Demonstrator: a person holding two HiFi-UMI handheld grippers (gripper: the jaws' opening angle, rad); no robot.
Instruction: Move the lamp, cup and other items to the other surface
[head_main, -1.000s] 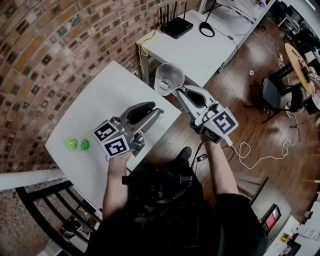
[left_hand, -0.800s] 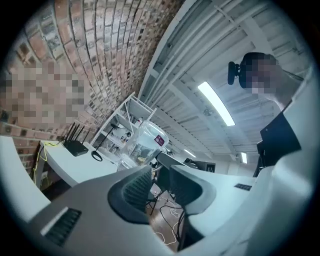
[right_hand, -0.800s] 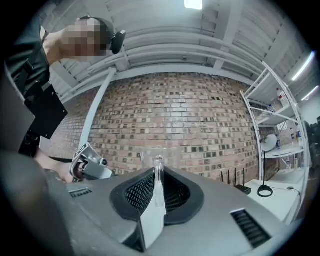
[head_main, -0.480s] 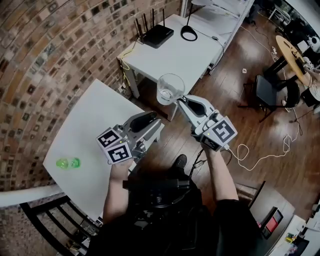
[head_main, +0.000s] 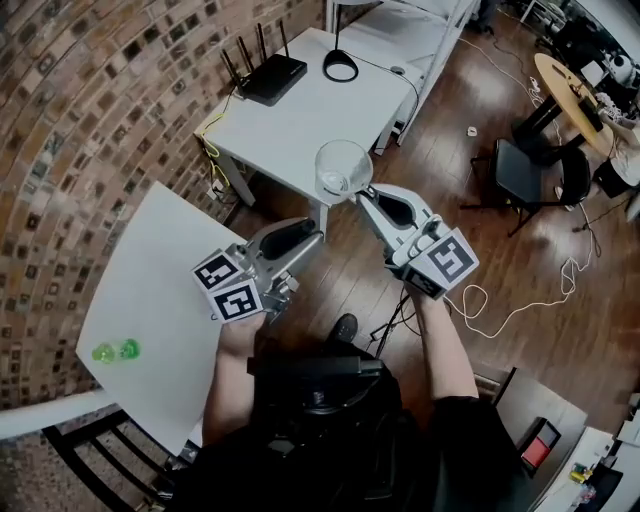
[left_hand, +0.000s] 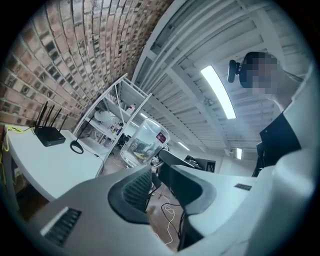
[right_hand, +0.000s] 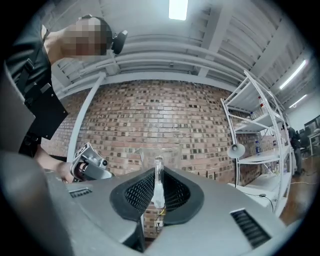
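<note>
**Glass cup held between 2 tables**

The right gripper (head_main: 362, 195) was clenched on the wall of a clear glass cup (head_main: 340, 168). In the right gripper view the glass edge stood pinched upright between the 2 dark pads. The left gripper (head_main: 318, 237) was closed with nothing in it, its jaws close together and only floor and cable showing behind them.

The cup hung upright over the wooden floor, just off the corner of the far white table (head_main: 300, 130). It was well apart from the near white table (head_main: 150, 280) beside the brick wall. The step in hand looked like the transfer of the cup, most likely toward the far table. A black router (head_main: 268, 75) and a black ring-shaped thing on a thin stem (head_main: 341, 66), perhaps the lamp, already sat there.

The next move would call for bringing the cup over a bare part of that top, clear of the router. It should then be lowered level until the base rests, before the jaws let go.

The cup's base was hard to make out, as was whether it held anything. A small green item (head_main: 115, 351) on the near table was too small to name. The person's body hid that table's nearest edge.
</note>
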